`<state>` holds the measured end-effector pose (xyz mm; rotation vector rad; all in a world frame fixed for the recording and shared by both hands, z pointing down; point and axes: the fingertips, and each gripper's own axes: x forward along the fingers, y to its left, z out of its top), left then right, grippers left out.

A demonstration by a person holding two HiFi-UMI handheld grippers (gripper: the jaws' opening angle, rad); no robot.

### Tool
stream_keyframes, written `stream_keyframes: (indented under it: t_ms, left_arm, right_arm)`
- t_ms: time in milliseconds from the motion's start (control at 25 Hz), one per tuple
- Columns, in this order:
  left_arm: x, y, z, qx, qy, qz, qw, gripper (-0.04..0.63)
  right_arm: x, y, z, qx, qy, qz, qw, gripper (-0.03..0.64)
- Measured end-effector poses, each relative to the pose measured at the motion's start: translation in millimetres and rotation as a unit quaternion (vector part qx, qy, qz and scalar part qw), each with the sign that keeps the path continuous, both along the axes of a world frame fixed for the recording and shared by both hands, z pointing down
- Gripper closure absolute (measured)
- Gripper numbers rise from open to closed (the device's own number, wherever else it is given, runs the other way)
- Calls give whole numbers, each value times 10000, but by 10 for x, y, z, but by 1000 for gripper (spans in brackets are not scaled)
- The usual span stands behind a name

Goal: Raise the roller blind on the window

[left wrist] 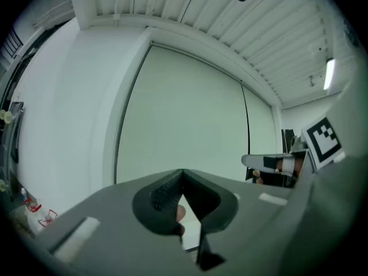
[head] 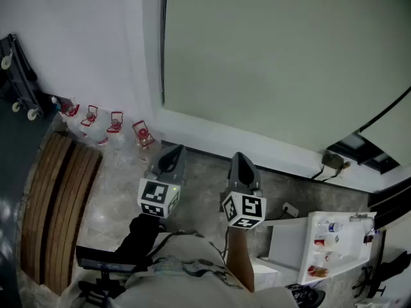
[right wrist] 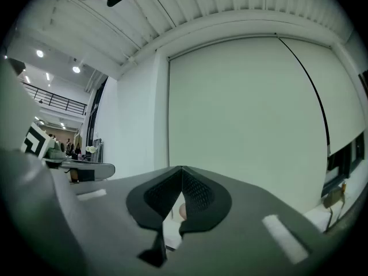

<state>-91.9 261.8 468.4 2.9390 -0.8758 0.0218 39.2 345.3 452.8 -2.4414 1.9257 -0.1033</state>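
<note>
White walls and grey floor (head: 205,185) frame the roller blind (head: 276,63), hanging vertically, lowered, ahead of the left gripper (head: 170,156) and right gripper (head: 239,162), both closed and empty.

White wall (head: 83,37), grey floor (head: 122,185), slatted wooden bench (head: 54,197) at left

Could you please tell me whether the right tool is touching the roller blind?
Apart. In the right gripper view the right tool, its jaws shut, faces the roller blind from well back: the whole blind is in view ahead, with nothing against the tips.
</note>
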Motion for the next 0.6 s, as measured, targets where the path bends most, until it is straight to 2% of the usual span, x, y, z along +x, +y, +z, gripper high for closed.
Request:
stream_keyframes:
  t_ms: [600]
  left_arm:
    - [-55,-30,61,-76,-8,-9,10000,597]
  right_arm:
    - [-7,-10,53,-10,-27,21,10000,617]
